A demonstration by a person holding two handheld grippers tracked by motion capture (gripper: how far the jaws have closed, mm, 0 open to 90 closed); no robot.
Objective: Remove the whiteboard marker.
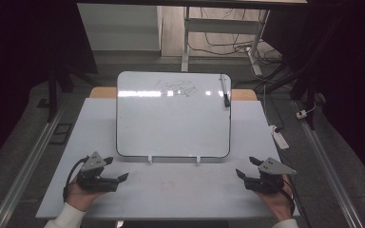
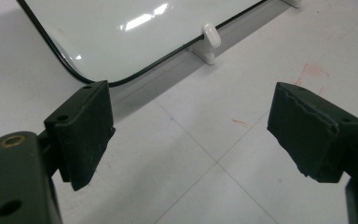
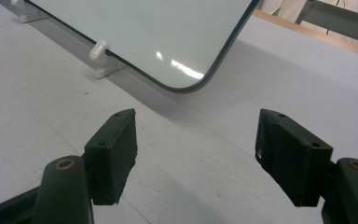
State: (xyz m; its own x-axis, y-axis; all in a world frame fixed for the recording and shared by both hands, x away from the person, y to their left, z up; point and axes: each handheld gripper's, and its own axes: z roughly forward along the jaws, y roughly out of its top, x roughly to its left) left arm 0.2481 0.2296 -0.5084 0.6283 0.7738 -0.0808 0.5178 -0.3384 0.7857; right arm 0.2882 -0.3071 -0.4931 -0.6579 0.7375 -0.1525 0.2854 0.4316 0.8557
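High view: nearest the camera, left tool (image 1: 108, 172) and right tool (image 1: 247, 167) rest on the tabletop (image 1: 171, 190), both spread, nothing between the jaws. Whiteboard (image 1: 173, 118) stands tilted just beyond them, on two white clips; a marker (image 1: 225, 90) lies at its top right edge. Scribble near the top (can't read it).

Left gripper view: jaws wide, board's near corner (image 2: 121, 42) ahead, clip (image 2: 209, 44) beside it, red smudges on the tabletop.

Right gripper view: same, spread, other corner (image 3: 168, 42) ahead.

Likely first step is reaching for the marker: go in with the right tool, pinch mid-barrel, don't knock the board.
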